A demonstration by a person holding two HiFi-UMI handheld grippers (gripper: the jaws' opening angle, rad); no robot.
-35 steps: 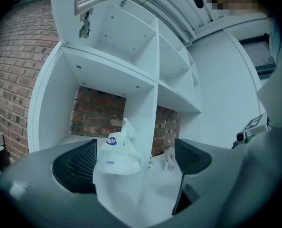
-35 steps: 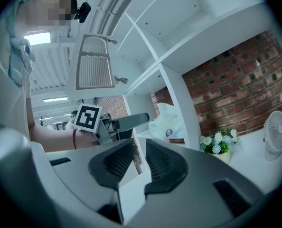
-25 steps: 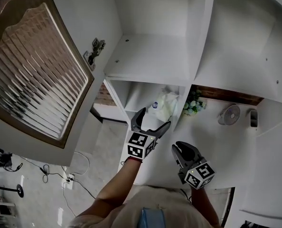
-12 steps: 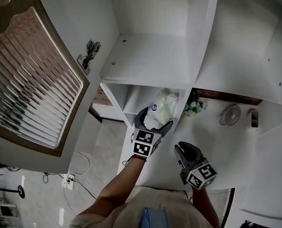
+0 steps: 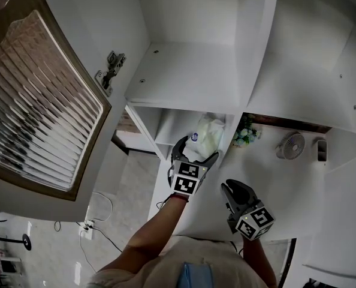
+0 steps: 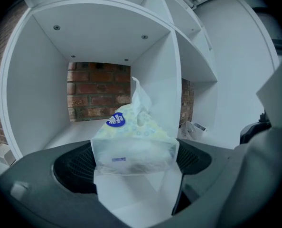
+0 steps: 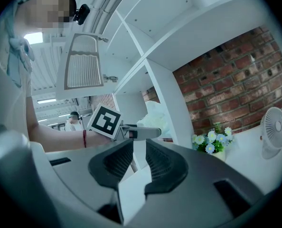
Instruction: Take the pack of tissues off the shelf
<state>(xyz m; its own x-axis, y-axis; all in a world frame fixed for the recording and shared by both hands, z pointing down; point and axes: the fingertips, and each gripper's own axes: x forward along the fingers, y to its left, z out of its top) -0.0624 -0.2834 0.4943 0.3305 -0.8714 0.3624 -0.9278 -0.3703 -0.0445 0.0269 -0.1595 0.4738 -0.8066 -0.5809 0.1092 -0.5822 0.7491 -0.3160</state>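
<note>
Evidently the left tongs (image 6: 134, 164) are spread wide to take the tissue pack (image 6: 134, 141) across its width. The pack stands on the shelf (image 6: 60, 136) with its near end between the pads; contact is not confirmed. The right tongs (image 7: 138, 156) hang back, nearly closed, with nothing in the gap, and are judged idle. The head view shows only the pack's top beyond the left tongs. The left gripper view alone shows it flanked. Flowers (image 7: 211, 144) and a fan (image 7: 275, 126) read clearest in the right gripper view.
</note>
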